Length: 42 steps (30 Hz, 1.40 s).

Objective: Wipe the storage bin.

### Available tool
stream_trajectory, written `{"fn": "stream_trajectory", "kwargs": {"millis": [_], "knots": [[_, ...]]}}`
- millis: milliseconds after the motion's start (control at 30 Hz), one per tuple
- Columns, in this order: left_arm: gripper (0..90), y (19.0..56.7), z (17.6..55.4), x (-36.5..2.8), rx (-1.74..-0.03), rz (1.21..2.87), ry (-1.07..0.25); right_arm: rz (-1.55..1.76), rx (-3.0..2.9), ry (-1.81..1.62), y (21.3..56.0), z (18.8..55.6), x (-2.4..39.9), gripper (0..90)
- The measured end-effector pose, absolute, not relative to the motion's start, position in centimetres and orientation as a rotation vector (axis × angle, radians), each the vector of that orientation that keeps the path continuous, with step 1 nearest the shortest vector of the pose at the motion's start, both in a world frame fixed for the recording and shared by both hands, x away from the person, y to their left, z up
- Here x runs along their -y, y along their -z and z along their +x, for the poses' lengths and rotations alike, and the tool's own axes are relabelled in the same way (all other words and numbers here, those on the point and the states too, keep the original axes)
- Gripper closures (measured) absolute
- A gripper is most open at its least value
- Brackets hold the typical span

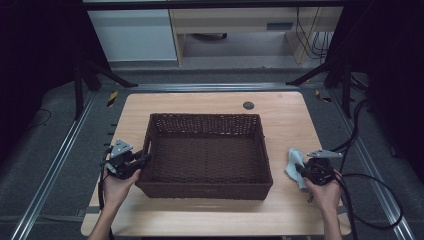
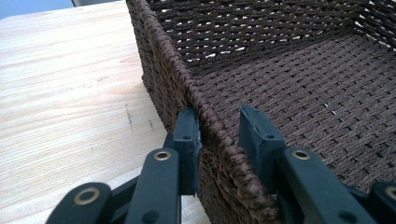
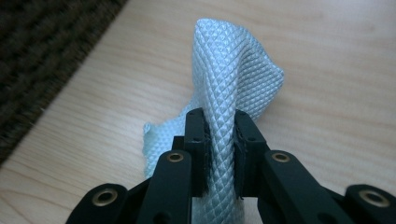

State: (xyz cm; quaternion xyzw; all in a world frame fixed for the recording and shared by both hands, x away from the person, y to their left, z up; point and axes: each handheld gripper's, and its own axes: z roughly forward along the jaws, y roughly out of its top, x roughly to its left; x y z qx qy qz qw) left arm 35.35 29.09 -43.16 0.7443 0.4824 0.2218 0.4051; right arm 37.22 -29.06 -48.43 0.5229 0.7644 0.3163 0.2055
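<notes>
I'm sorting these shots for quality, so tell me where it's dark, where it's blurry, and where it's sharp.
High view: surroundings fall into deep shadow, the table evenly lit, the basket interior dim. Left gripper view: weave crisp near the left gripper, light showing through the far wall. Right gripper view: the cloth sharp between the right gripper's jaws, basket corner at upper left soft.

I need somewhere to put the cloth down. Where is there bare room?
The basket is bare inside. Bare table runs along its far side, and a strip at its near side. It is tighter at the left gripper straddling the rim and the right gripper pinching the cloth.
</notes>
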Motion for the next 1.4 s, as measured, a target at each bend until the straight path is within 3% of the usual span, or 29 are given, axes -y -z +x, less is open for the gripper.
{"fn": "stream_trajectory", "kwargs": {"millis": [333, 833, 1400], "knots": [[67.9, 43.2, 35.3, -29.1, -1.208, 1.876, -0.563, 1.321, -2.057, -1.169, 45.7, 37.2, 27.9, 78.9], [69.1, 43.1, 35.3, -28.1, -1.188, 1.888, -0.557, 1.227, -2.028, -1.255, 43.4, 39.4, 25.7, 78.9], [69.3, 43.2, 35.3, -28.0, -1.201, 1.884, -0.558, 1.183, -2.104, -1.277, 45.9, 44.2, 24.1, 79.3]]}}
